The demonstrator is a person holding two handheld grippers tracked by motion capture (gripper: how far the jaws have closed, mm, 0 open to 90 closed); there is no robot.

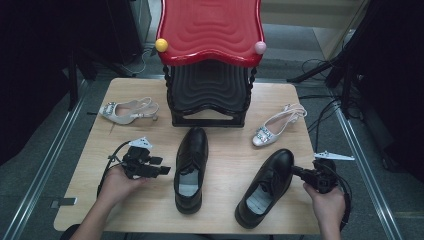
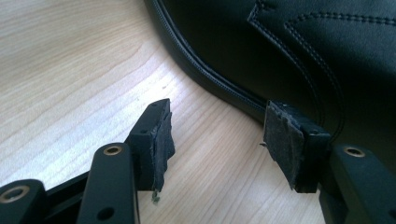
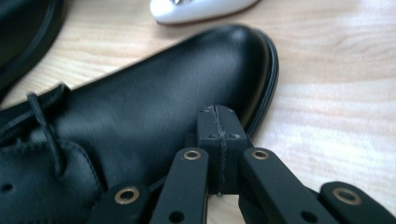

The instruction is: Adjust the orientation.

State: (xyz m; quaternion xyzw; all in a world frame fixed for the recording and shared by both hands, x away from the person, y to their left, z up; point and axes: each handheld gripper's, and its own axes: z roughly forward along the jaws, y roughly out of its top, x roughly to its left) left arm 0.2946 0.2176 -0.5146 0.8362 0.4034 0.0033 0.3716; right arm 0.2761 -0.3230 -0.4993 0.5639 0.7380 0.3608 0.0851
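Two black leather lace-up shoes lie on the wooden table (image 1: 222,165), toes pointing away from me. My left gripper (image 1: 164,170) rests on the table just left of the middle shoe (image 1: 191,167). In the left gripper view its jaws (image 2: 219,140) stand open over bare wood, the right pad (image 2: 284,142) close to the side of that shoe (image 2: 289,51). My right gripper (image 1: 296,172) is at the right side of the other black shoe (image 1: 267,185). In the right gripper view its jaws (image 3: 218,128) are shut with nothing between them, their tip against the shoe's toe (image 3: 187,79).
A silver slingback heel (image 1: 127,111) lies at the back left and its mate (image 1: 275,126) at the back right; the mate's white toe (image 3: 201,9) lies beyond the black shoe. A red-topped black stool stack (image 1: 210,30) stands at the table's far edge. Cables run along the floor on the right.
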